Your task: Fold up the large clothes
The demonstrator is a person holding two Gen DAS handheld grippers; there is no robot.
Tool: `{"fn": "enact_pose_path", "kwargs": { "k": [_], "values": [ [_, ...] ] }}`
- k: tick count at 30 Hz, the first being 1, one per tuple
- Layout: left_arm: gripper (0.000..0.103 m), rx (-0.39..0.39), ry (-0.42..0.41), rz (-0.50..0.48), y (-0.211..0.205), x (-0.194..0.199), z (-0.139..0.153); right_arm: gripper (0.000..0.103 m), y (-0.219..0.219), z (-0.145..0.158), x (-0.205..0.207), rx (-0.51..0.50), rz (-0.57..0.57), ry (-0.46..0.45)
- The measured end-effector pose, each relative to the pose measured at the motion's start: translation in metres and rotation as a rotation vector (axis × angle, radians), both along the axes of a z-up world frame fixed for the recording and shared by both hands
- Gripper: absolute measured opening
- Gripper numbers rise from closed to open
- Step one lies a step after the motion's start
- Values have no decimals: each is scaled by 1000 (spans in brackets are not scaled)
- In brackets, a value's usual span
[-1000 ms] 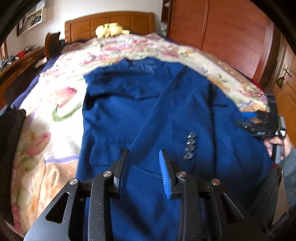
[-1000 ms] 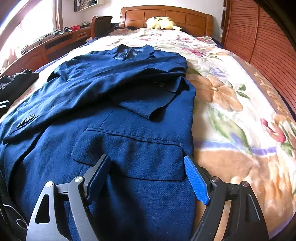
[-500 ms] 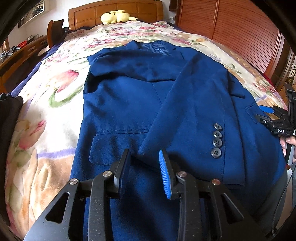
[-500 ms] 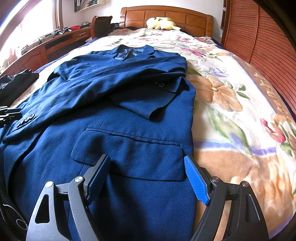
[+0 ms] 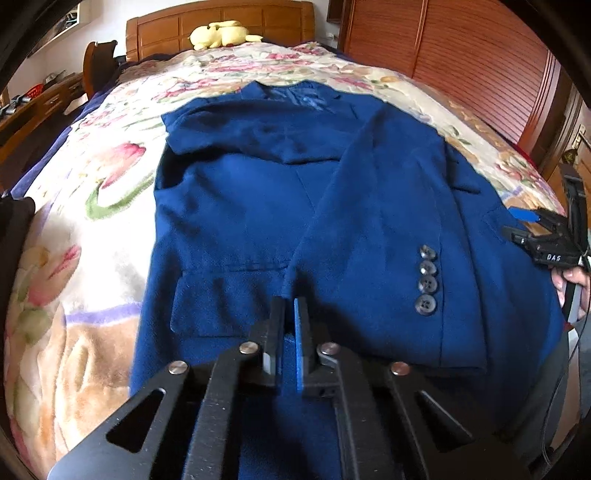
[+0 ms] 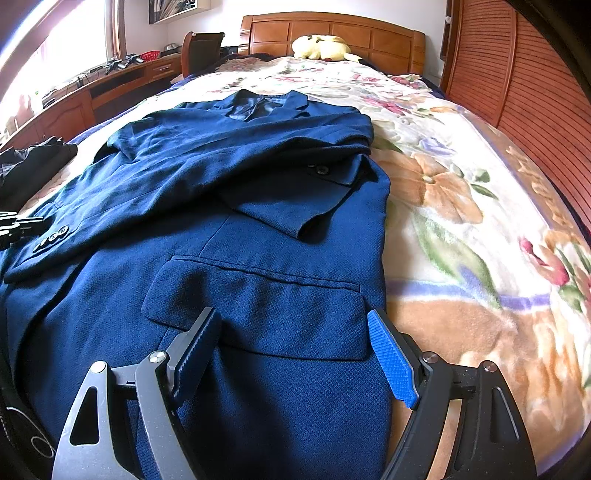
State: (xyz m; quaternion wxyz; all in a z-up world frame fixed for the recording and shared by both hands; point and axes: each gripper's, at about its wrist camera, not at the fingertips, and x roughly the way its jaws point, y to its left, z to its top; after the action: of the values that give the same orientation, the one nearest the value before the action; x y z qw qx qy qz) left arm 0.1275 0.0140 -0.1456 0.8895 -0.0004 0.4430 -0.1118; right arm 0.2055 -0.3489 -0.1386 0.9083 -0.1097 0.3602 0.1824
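Note:
A dark blue suit jacket [image 5: 258, 206] lies face up on the bed, collar far, both sleeves folded across the front. In the left wrist view my left gripper [image 5: 290, 306] has its jaws nearly closed at the cuff corner of the near sleeve [image 5: 373, 258], which has several buttons [image 5: 426, 280]; whether it pinches cloth is hidden. In the right wrist view my right gripper [image 6: 295, 325] is open above the jacket [image 6: 229, 221], straddling the pocket flap [image 6: 258, 310] near the hem. The right gripper also shows at the left wrist view's right edge [image 5: 543, 240].
A floral blanket [image 6: 461, 206] covers the bed, with a wooden headboard [image 6: 332, 33] and a yellow plush toy [image 6: 321, 46] at the far end. A wooden wardrobe [image 5: 461, 55] stands at right. A desk [image 6: 92, 92] and dark clothing [image 6: 33, 162] are at left.
My left gripper's jaws have closed from open to nearly shut at the sleeve cuff, and it has moved forward over the jacket. My right gripper has stayed open and still.

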Motion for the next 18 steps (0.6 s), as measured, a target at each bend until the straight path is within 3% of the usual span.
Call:
{"fn": "enact_pose_path", "kwargs": {
  "k": [3,7,11,16,18],
  "values": [
    [4,-5,-47,8,6,0,16,82,0,0,0,0,0,0],
    [4,47,-98,48,13,5,32,82,0,0,0,0,1,0],
    [5,47,-68,65,19,10,36,82,0,0,0,0,1,0],
    [28,51,-78,92,34,-10,37,82,0,0,0,0,2,2],
    [31,45,-70,105,41,-23,35,82,-1,0,0,-1,2,2]
  ]
}}
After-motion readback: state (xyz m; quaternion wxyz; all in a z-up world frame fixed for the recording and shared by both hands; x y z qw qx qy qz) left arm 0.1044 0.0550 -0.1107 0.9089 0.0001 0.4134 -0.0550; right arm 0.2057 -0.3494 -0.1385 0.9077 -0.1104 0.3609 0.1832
